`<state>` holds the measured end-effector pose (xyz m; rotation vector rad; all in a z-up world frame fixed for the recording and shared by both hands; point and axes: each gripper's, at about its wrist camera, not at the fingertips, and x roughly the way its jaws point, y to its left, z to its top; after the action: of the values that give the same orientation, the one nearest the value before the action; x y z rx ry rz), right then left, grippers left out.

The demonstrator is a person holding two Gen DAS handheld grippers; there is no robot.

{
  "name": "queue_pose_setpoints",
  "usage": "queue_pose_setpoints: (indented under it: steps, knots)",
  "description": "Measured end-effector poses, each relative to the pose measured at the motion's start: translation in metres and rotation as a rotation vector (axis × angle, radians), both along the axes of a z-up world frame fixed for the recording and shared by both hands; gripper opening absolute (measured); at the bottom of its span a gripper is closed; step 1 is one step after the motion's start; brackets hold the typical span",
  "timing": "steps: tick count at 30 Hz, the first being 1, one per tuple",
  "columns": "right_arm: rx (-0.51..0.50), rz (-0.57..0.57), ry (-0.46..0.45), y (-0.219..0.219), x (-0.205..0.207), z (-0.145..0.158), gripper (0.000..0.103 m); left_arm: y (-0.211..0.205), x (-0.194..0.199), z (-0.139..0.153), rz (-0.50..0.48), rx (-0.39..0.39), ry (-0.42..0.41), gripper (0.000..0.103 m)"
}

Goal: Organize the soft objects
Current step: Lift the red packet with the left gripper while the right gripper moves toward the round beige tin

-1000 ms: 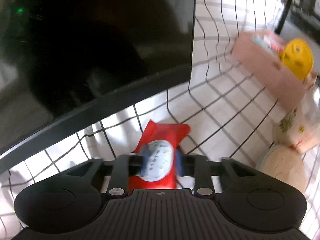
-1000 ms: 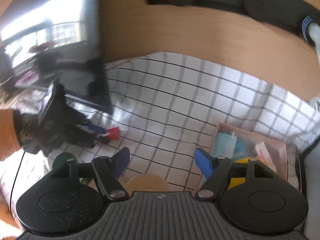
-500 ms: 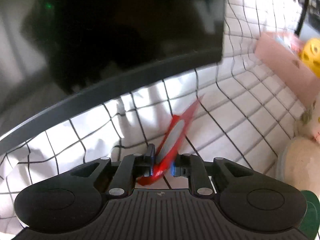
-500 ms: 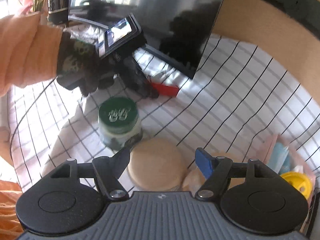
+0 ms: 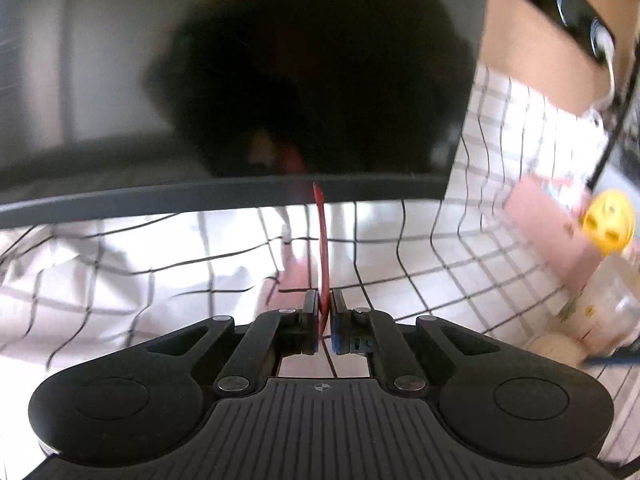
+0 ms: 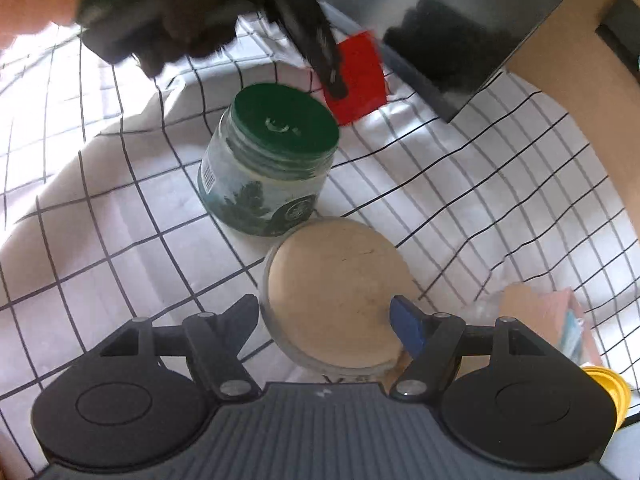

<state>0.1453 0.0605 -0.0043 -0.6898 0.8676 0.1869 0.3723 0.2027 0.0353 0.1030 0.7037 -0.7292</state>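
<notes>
My left gripper [image 5: 324,312] is shut on a flat red packet [image 5: 322,248], held edge-on and upright above the checked cloth, just in front of a dark monitor. In the right wrist view the same red packet [image 6: 360,76] shows in the left gripper [image 6: 334,80] beyond a green-lidded jar. My right gripper [image 6: 326,318] is open and empty, its fingers either side of a round jar with a wooden lid [image 6: 336,284], above it. A pink box [image 5: 548,232] holding soft items stands at the right.
A dark monitor [image 5: 280,80] fills the back. A green-lidded glass jar [image 6: 268,172] stands mid-table. A yellow lid [image 5: 608,226] and a clear bottle [image 5: 600,304] sit by the pink box [image 6: 560,320]. A white checked cloth [image 6: 100,220] covers the table.
The left gripper has lifted and turned the red packet from flat to edge-on upright. The right gripper has swung left and down over the wooden-lidded jar, staying open.
</notes>
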Motion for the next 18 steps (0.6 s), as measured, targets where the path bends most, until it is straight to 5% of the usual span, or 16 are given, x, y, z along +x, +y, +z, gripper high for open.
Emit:
queue_pose_setpoints:
  steps: [5, 9, 13, 18]
  knots:
    - [-0.085, 0.056, -0.043, 0.006, -0.004, -0.014, 0.074, 0.028, -0.015, 0.020, 0.072, -0.087, -0.009, 0.007]
    - [-0.066, 0.038, -0.048, 0.005, 0.004, -0.012, 0.071, 0.034, -0.018, 0.017, 0.103, -0.067, 0.005, 0.008]
    - [0.061, -0.010, -0.036, -0.002, 0.011, 0.016, 0.045, 0.041, -0.021, 0.016, 0.118, -0.080, 0.011, 0.008]
    - [0.260, -0.167, -0.093, -0.028, 0.026, 0.068, 0.038, 0.032, -0.016, 0.011, 0.092, -0.086, 0.052, 0.008]
